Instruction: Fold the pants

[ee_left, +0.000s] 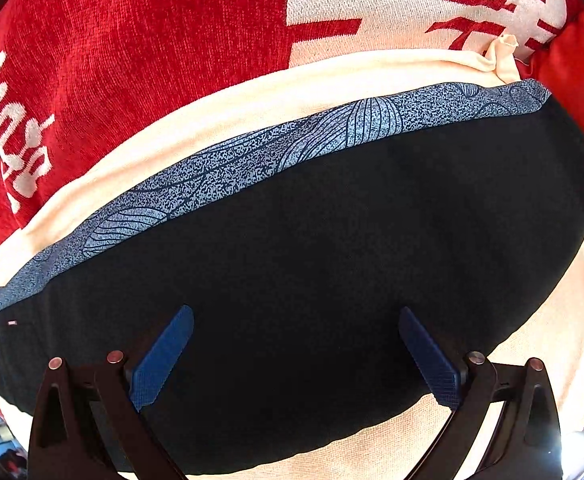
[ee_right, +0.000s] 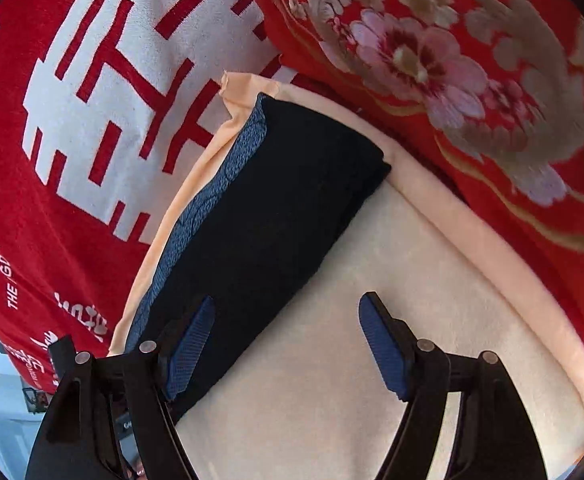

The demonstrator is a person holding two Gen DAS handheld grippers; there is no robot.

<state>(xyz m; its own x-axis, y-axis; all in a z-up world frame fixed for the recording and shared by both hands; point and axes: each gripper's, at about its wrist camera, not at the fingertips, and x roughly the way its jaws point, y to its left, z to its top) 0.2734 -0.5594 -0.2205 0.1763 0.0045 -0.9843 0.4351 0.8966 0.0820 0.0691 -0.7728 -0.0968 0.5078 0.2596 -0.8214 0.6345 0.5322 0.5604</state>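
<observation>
Red bedding [ee_left: 131,60] with white lettering all around, a red floral quilt [ee_right: 472,80] along one side. Upon it a cream cloth [ee_right: 372,320], spread flat. Dark pants [ee_left: 312,260] folded into a compact oblong, lying on that cream cloth, patterned blue waistband [ee_left: 251,160] along the far edge. Above the pants, left hand-held gripper [ee_left: 296,356], blue pads wide apart, nothing between them. Beside the folded bundle's end, right hand-held gripper [ee_right: 287,344], jaws apart, left pad [ee_right: 189,352] over the dark fabric, right pad over bare cream cloth, clamped on nothing.
</observation>
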